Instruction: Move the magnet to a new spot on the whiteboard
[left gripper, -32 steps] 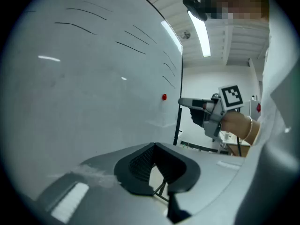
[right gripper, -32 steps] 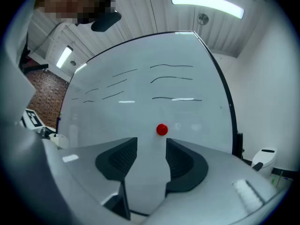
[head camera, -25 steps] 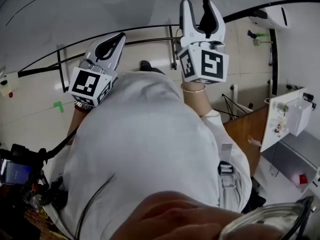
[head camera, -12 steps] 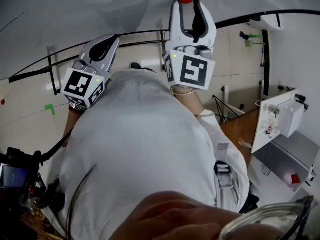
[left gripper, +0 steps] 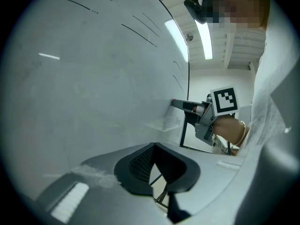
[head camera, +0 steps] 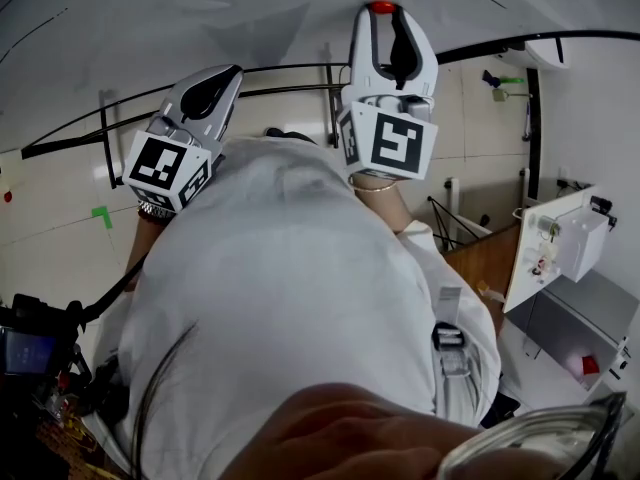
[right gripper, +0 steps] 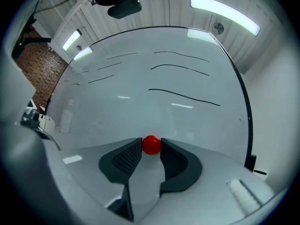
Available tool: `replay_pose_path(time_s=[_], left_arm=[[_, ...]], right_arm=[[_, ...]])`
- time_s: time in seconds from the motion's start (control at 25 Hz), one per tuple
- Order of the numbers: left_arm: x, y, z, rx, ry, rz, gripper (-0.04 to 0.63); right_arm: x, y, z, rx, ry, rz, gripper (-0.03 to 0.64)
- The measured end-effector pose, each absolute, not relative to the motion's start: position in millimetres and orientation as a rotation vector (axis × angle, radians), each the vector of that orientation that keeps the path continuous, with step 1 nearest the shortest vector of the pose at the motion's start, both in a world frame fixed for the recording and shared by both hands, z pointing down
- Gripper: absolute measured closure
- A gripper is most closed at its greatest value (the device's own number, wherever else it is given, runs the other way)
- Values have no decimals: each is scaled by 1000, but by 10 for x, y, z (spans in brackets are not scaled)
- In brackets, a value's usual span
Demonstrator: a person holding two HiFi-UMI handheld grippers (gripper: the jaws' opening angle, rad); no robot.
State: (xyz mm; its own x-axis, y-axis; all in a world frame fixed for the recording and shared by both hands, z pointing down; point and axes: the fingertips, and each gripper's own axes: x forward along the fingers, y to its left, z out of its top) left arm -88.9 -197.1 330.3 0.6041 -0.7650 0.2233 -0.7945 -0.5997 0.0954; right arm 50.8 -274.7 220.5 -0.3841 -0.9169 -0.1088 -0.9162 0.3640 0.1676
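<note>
Red magnet [head camera: 382, 8] sits on the whiteboard [right gripper: 164, 78], left tongs [left gripper: 154, 147] shut and empty off to the side, right tongs [right gripper: 151, 144] closing with pads [right gripper: 129, 154] touching its sides; a shallow tip hold could let it squirt out against the board's pull.

Left hand-held gripper [left gripper: 154, 147], jaws pressed together, whiteboard [left gripper: 93, 78] with thin dark strokes alongside, ceiling lights [left gripper: 204, 36] beyond

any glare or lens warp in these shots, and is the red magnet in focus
Right gripper view: the fisheye bows the whiteboard edge into an arc, the ceiling lamps glare as pale streaks on it, and the magnet is sharp. Left gripper view: dark corners. Head view: dim, with the board's frame curved.
</note>
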Motion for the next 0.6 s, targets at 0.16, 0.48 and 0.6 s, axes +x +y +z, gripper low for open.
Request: replay_pose_path(time_s=[0.16,0.48,0.6], left_arm=[[-948,-1836,3401,2645,-1283,242,589],[-1198,-1509,3419,2593,-1247,83,589],[-1284,-1370,3406,2592,-1270,43,589]], right_arm=[[494,-2609,2275,1757,-2604,-298,495],[330,-2154,2345,1751,-2604,-312,495],[357,-1964,2431,1727,-2601,-283,495]])
